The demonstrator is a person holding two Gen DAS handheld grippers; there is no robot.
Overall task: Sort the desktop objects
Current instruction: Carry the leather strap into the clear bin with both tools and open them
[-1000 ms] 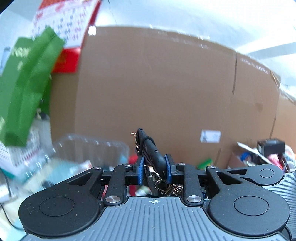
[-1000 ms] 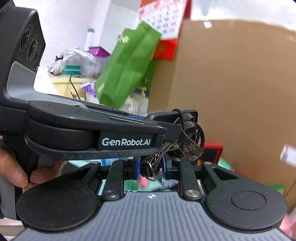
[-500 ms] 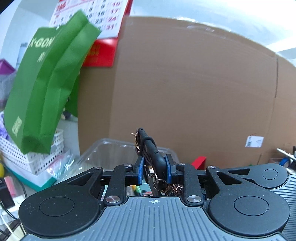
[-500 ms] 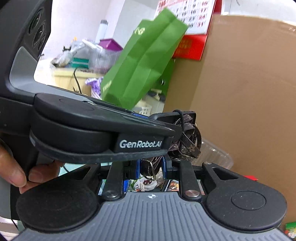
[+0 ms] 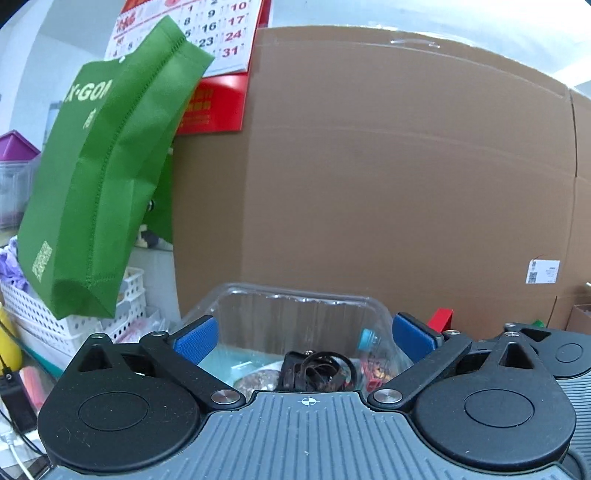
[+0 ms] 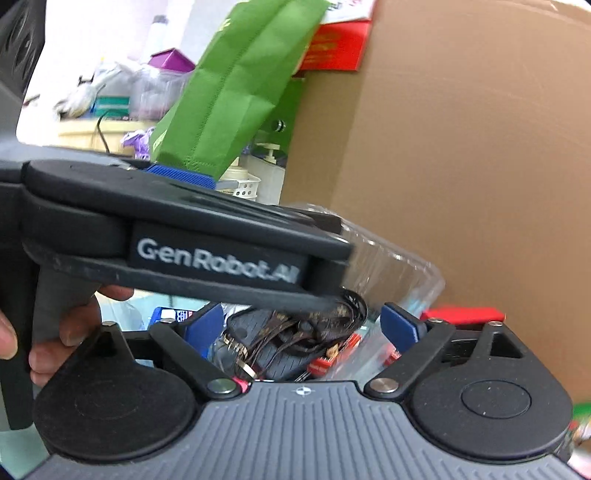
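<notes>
Opening both jaws, left gripper (image 5: 303, 334) and right gripper (image 6: 301, 323) spread wide, nothing pinched. Black key case (image 6: 280, 343) with straps lies in the clear plastic container (image 5: 295, 314), against the cardboard box (image 5: 388, 166).

You have two grippers in view: the left gripper (image 5: 303, 334) and the right gripper (image 6: 302, 323). Each carries two blue fingers (image 5: 195, 336), four in total. Both sets of jaws are opening, and no pad presses on any item.

Count one clear plastic container (image 5: 306, 306) ahead of you. Inside it you see one black key case (image 6: 273, 343) with a bundle of straps and rings; the smaller items around it are too blurred to count.

Count one large cardboard box (image 5: 388, 166), one green bag (image 5: 99, 177), one wall calendar (image 5: 221, 33) and one white perforated basket (image 5: 44, 321). One hand (image 6: 66, 332) is visible.
</notes>
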